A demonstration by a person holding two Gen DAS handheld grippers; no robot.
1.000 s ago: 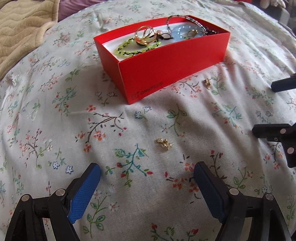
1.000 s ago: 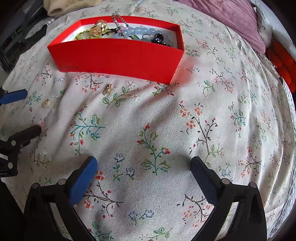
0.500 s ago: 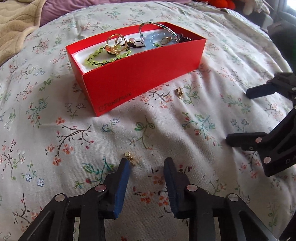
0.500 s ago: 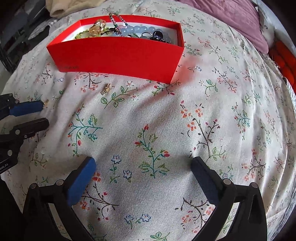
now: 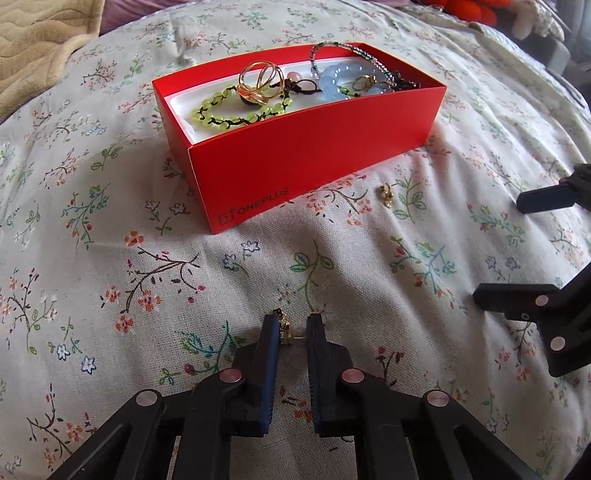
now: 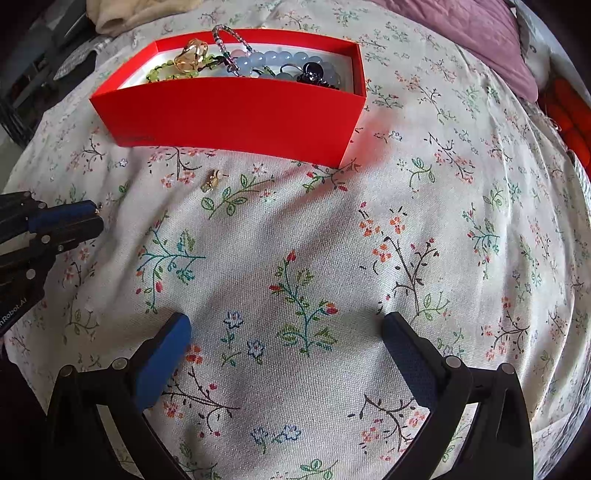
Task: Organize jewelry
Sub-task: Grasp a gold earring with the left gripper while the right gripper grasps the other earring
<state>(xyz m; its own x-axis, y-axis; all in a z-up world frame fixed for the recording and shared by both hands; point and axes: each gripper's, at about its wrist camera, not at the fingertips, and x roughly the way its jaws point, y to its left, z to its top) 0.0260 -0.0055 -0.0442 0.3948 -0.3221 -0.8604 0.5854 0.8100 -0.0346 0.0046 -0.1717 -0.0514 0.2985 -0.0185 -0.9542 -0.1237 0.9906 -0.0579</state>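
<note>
A red box [image 5: 303, 162] stands on the floral bedspread and holds a green bead bracelet [image 5: 229, 114], gold rings [image 5: 260, 83] and a pale blue bead bracelet [image 5: 341, 79]; it also shows in the right wrist view [image 6: 236, 110]. My left gripper [image 5: 291, 328] is shut on a small gold earring [image 5: 286, 326] just above the cloth, in front of the box. A second gold earring [image 5: 386, 192] lies on the cloth by the box's front wall, also in the right wrist view [image 6: 211, 181]. My right gripper [image 6: 284, 332] is open and empty over the cloth.
The right gripper's fingers [image 5: 543, 195] reach in at the right of the left wrist view. The left gripper [image 6: 66, 218] shows at the left of the right wrist view. A beige blanket [image 5: 40, 33] lies at the far left, a purple cloth [image 6: 476, 40] at the far right.
My left gripper has moved forward and closed its jaws around the near gold earring. The right gripper has stayed open and nearly still.
</note>
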